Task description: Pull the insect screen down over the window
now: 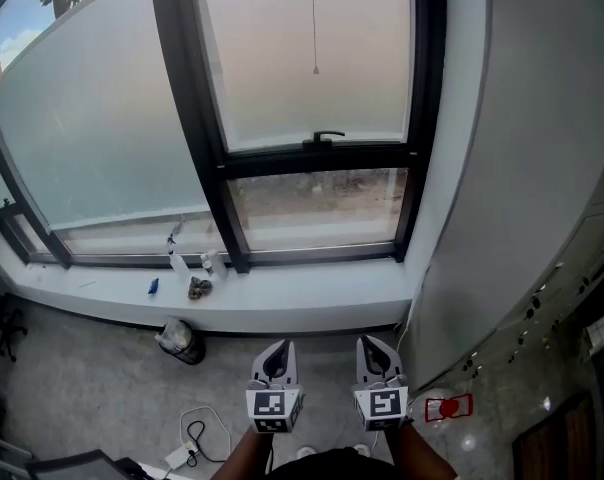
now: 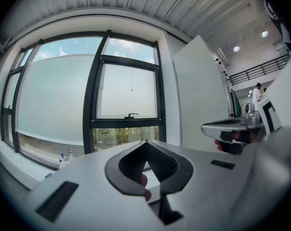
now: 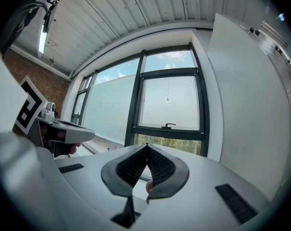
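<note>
Both grippers are clenched on nothing. The left gripper (image 1: 276, 351) and the right gripper (image 1: 375, 348) sit side by side, pointing level at the window (image 1: 312, 118). Each has its ribbed pads (image 2: 161, 163) pressed tip to tip with only air between them.

The window stands well ahead of the fingertips, beyond the sill (image 1: 302, 298), so the step in hand looks like the approach. No insect screen can be made out over the glass; it is probably rolled up at the top of the frame, high above the fingertips. The thin pull cord (image 1: 314, 18) hanging in front of the glass ends in a small bead (image 1: 315, 70) and is likely the screen's handle. That bead hangs far ahead of and well above both pairs of fingers, roughly on the line between them.

To do this well, the person should:
- Close in on the sill and raise one gripper.
- Part its fingers only once the bead is just ahead of them.
- Clench on the cord just above the bead, so the bead acts as a stop against slipping.
- Pull straight down and steadily, close to the glass.
- Pass clear of the window handle (image 1: 327, 137), which juts out below the bead.
- Keep the other gripper's fingers off to the side, away from the cord
</note>
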{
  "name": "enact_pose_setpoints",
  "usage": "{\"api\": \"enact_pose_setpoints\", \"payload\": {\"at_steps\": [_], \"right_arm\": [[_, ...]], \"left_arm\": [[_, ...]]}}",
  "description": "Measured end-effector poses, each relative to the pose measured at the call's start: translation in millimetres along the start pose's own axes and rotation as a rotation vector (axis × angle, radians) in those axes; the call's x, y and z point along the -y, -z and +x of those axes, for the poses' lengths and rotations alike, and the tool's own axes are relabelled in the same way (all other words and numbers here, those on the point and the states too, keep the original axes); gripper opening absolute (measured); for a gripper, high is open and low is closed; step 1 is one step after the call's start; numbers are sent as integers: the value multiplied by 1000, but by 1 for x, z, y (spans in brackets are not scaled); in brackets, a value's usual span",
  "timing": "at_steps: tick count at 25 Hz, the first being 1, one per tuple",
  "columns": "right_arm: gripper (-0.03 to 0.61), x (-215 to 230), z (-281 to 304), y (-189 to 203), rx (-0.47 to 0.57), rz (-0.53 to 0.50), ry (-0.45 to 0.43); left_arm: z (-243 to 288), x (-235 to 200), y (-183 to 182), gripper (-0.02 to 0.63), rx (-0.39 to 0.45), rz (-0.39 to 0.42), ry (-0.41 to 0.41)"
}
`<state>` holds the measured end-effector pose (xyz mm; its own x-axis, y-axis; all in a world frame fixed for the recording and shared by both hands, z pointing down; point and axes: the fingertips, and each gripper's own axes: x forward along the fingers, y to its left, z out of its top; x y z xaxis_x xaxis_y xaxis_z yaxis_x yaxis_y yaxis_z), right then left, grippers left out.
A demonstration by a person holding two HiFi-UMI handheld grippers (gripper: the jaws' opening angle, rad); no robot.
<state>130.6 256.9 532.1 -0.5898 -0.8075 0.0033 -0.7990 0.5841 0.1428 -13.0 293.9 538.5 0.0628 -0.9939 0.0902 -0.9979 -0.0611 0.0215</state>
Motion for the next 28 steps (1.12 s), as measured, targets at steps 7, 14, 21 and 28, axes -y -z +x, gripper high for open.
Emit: {"api": "enact_pose_setpoints", "payload": {"at_steps": [7, 14, 21, 28], "right_arm": [[2, -12, 11, 6, -26, 16, 43], [3, -22, 21, 7, -32, 17, 73], [3, -8, 53, 6, -16, -1, 82], [3, 17, 99, 22, -27, 11, 55]], "left_arm": [[2, -25, -4, 2, -6, 22, 9], [9, -52, 1, 2, -1, 7, 9], [34, -55, 5, 2, 7, 12, 34], [80, -68, 7, 2, -38, -7, -15]]}}
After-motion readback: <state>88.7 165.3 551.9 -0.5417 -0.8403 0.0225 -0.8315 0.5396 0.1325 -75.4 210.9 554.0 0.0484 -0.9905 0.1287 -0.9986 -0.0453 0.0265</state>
